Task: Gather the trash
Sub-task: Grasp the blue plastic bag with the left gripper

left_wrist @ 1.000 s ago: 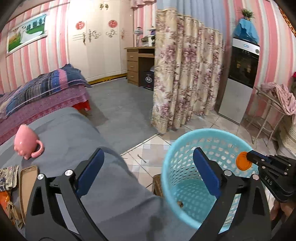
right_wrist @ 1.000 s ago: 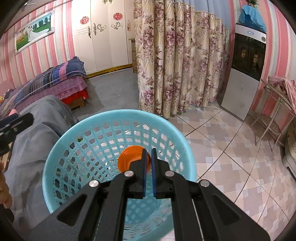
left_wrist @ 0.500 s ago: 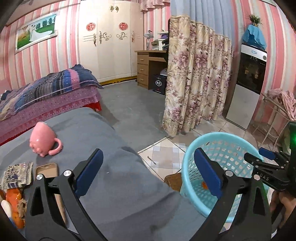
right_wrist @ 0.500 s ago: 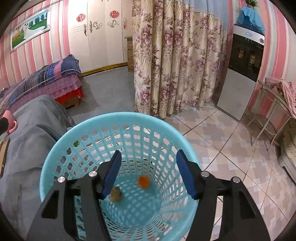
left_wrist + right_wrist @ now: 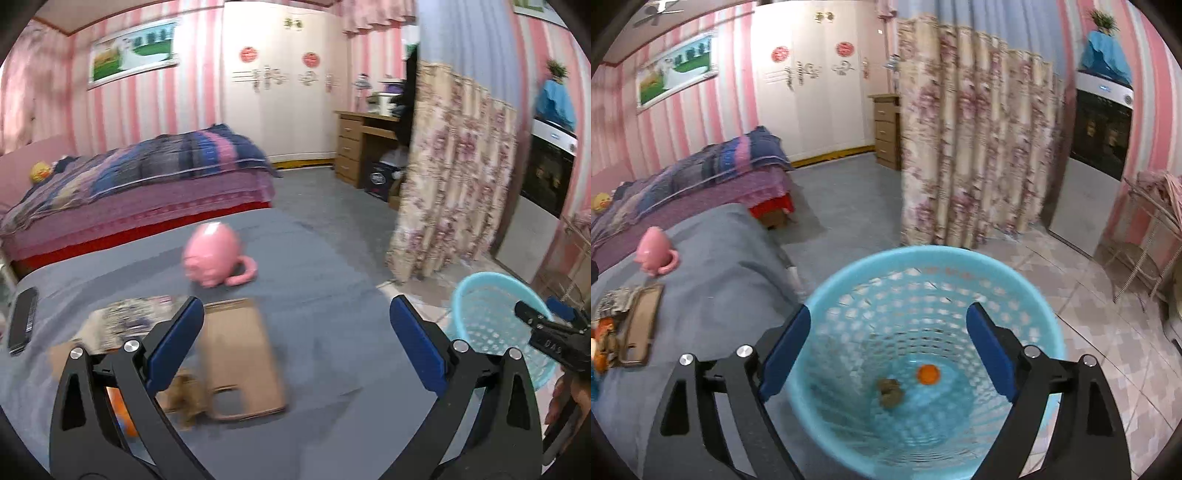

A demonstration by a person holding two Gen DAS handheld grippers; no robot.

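A light-blue mesh basket (image 5: 931,266) stands on the tiled floor beside the grey-covered table (image 5: 713,280). An orange cap (image 5: 928,374) and a brown scrap (image 5: 890,391) lie in its bottom. My right gripper (image 5: 888,345) is open and empty above the basket. My left gripper (image 5: 295,339) is open and empty over the table (image 5: 332,295), above a brown flat case (image 5: 240,354). Brown crumpled scraps (image 5: 184,398) and an orange piece (image 5: 123,413) lie at the case's left. The basket also shows in the left wrist view (image 5: 491,317).
A pink pig-shaped mug (image 5: 214,254), a patterned pouch (image 5: 136,314) and a black phone (image 5: 23,319) lie on the table. A bed (image 5: 140,184) stands behind it. A floral curtain (image 5: 975,147), a dark appliance (image 5: 1100,133) and a wire rack (image 5: 1152,236) border the tiled floor.
My right gripper opened and the orange cap fell into the basket. My left gripper swung left from the basket to over the table's litter.
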